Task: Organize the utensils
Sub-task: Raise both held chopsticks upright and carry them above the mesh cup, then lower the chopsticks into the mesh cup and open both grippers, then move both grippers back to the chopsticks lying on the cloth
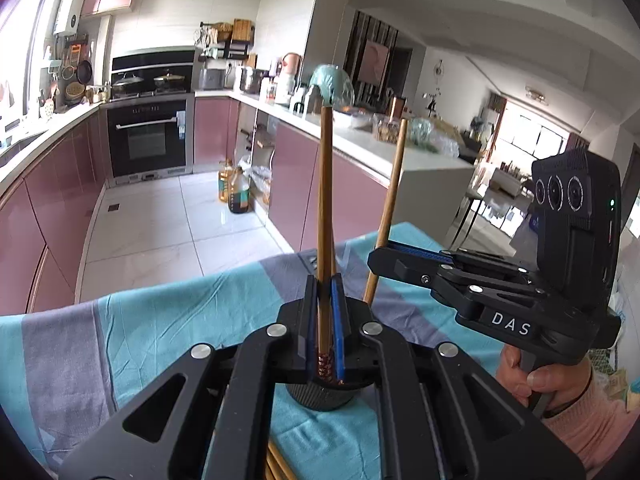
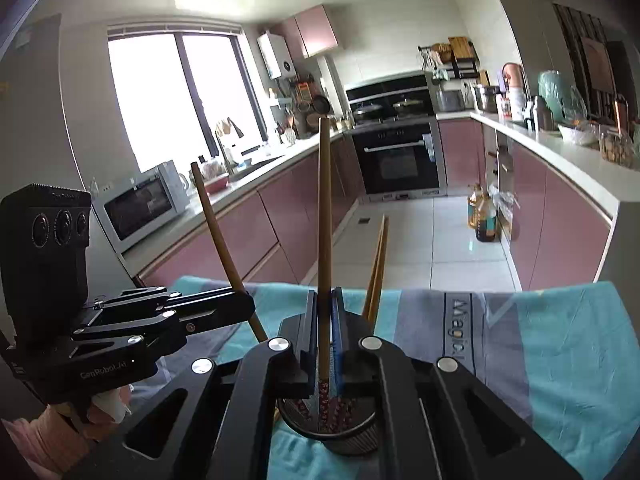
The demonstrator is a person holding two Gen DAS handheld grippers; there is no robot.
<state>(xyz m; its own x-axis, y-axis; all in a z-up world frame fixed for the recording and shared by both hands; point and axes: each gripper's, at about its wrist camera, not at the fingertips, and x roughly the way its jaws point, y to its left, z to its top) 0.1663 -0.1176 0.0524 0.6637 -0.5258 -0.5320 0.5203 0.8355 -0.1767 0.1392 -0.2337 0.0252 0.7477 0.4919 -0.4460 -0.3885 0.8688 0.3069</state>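
Wooden chopsticks [image 1: 325, 216] pinched upright by each tool [image 1: 324, 320], above round mesh holder [image 2: 348, 436].

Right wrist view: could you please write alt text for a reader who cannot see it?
The right gripper is shut on an upright brown wooden chopstick above a dark round mesh holder on a turquoise and grey cloth. At left, the left gripper holds another chopstick.

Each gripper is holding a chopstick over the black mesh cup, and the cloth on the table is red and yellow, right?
Not quite: the cloth is turquoise and grey, as the right wrist view shows. Both the left gripper and right gripper do hold chopsticks over the black mesh cup.
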